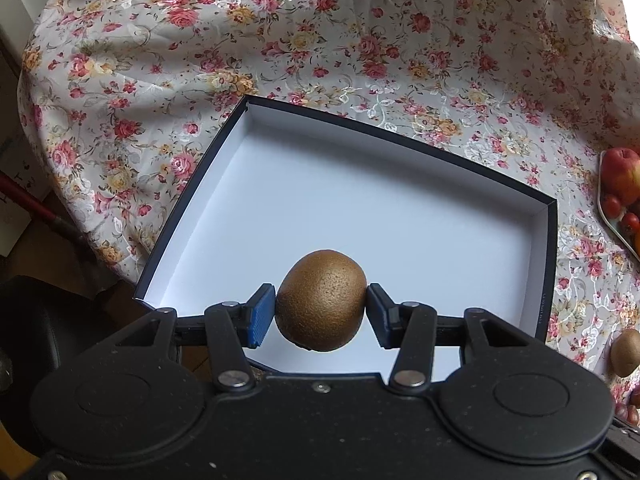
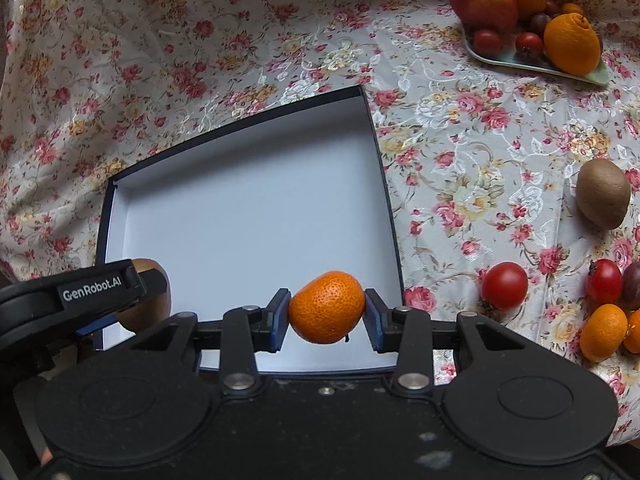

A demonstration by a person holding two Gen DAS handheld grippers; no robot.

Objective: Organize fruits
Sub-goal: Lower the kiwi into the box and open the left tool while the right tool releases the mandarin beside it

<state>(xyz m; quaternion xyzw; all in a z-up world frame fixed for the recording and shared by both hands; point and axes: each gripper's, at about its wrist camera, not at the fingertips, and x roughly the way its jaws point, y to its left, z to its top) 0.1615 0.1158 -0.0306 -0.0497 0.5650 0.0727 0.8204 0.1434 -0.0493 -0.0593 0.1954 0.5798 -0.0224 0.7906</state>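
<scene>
Already both claws are loaded: the left gripper (image 1: 321,311) is clenched on a kiwi (image 1: 321,300), held long axis upright over the near edge of the open box (image 1: 549,264), and the right gripper (image 2: 326,314) pinches a mandarin (image 2: 327,307) just inside the same box's near right corner. Its white floor lies bare directly below and ahead of both, so nothing blocks a straight drop. Beyond, on the floral cloth (image 2: 460,148), wait a second kiwi (image 2: 603,193), tomatoes (image 2: 504,286) and a heaped plate (image 2: 536,65).
</scene>
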